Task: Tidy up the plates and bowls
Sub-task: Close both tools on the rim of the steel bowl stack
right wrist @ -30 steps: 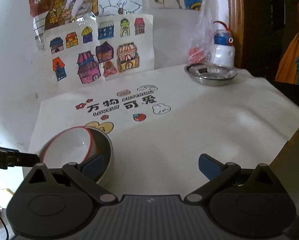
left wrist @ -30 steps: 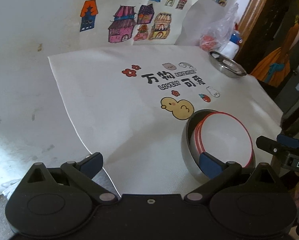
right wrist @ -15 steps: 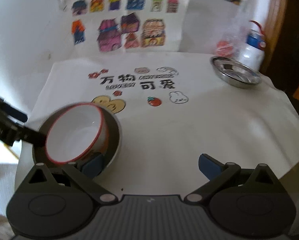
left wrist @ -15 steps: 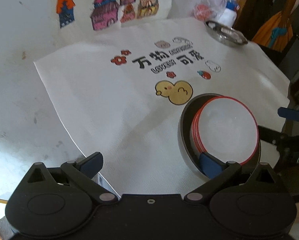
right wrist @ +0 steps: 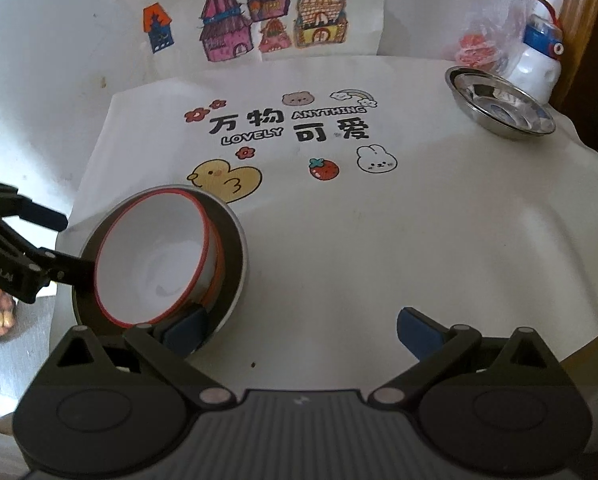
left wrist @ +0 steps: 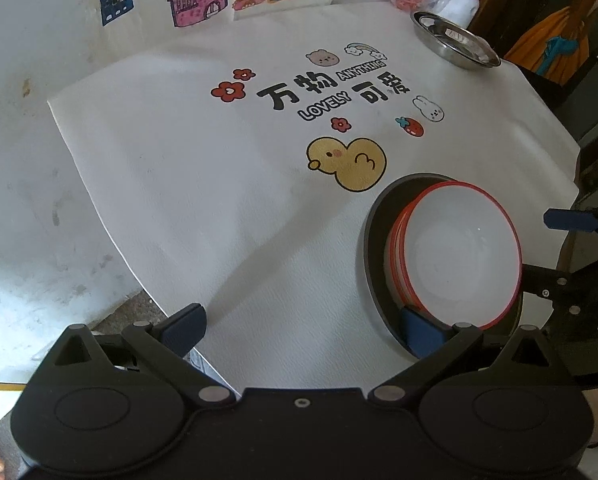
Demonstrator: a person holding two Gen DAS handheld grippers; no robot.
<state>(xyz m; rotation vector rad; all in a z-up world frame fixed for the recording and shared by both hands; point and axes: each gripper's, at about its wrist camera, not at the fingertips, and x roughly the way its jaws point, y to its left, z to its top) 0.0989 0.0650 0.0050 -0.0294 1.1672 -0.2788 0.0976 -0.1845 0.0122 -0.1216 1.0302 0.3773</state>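
Between the spread fingers of the left hand-held gripper (left wrist: 301, 330) nothing is being held: its jaws are standing wide, with the right blue pad dipping inside the near rim of the steel bowl (left wrist: 373, 240). The right hand-held gripper (right wrist: 301, 330) is likewise gaping wide and carrying nothing, its left pad sitting against the same bowl's near rim (right wrist: 235, 236) while its right pad is hanging over bare cloth (right wrist: 379, 248). Nested inside the steel bowl, and leaning to one side rather than lying flat, are red-rimmed white bowls (left wrist: 461, 258); the stacked red edges are suggesting two or perhaps three, though I cannot count them surely. Farther out, near the far right corner of the cloth-covered bench, a steel plate (right wrist: 501, 106) is sitting alone, well apart from the nest, just in front of a white bottle (right wrist: 537, 62) and a plastic bag (right wrist: 487, 28). So the count is reading as one steel bowl, one steel plate, and a small set of white bowls. By my judgement the nesting step is nearly finished and both grippers are bracketing the stack from opposite sides, probably to straighten or shift it. The next move is calling for the jaws to close on the rim without tipping the leaning bowls, or for a reach across to the lone plate.
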